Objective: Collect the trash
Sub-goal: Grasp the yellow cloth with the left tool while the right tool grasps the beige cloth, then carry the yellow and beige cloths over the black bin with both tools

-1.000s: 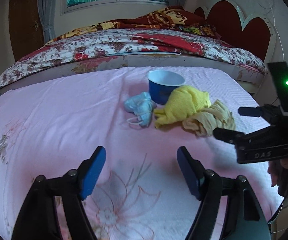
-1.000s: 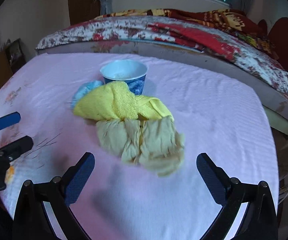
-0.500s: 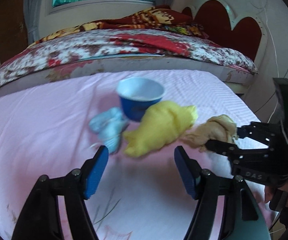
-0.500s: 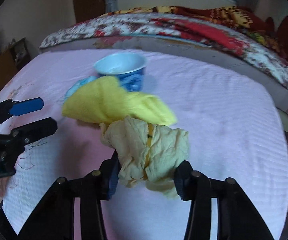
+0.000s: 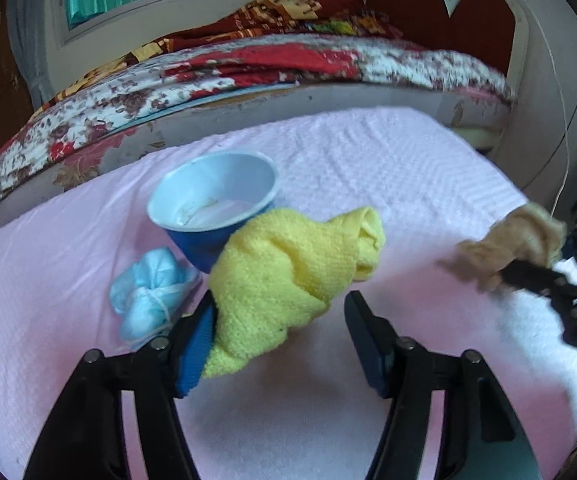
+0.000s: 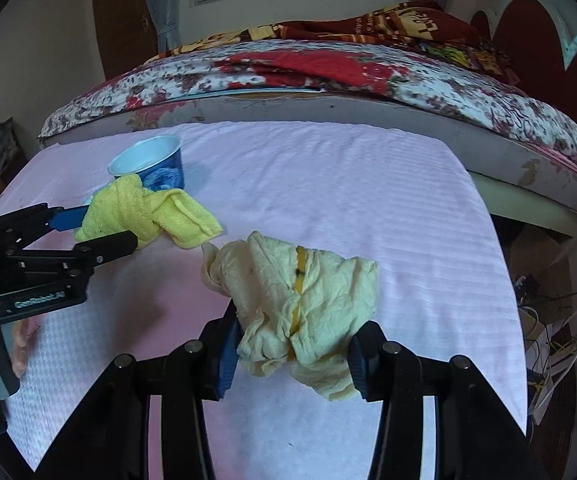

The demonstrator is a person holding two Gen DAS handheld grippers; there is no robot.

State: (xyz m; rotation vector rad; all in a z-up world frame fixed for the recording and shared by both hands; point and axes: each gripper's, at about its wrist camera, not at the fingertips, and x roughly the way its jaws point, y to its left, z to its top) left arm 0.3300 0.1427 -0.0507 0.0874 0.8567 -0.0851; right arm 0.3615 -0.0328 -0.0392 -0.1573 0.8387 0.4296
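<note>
My right gripper (image 6: 294,354) is shut on a crumpled beige cloth (image 6: 300,300) and holds it above the pink sheet (image 6: 328,184); it shows at the right of the left wrist view (image 5: 516,240). My left gripper (image 5: 280,340) is open around the near end of a yellow cloth (image 5: 288,276), left pad touching it, right pad apart. The yellow cloth (image 6: 148,212) leans on a blue bowl with a white inside (image 5: 212,208). A crumpled light-blue mask (image 5: 148,292) lies left of the bowl.
The pink sheet covers a mattress whose right edge (image 6: 504,280) drops to a floor with cables (image 6: 548,340). A bed with a floral quilt (image 5: 248,72) stands behind. The bowl (image 6: 152,164) sits at the far left in the right wrist view.
My right gripper closed on the beige cloth and lifted it away to the right. My left gripper moved forward until its jaws straddle the yellow cloth.
</note>
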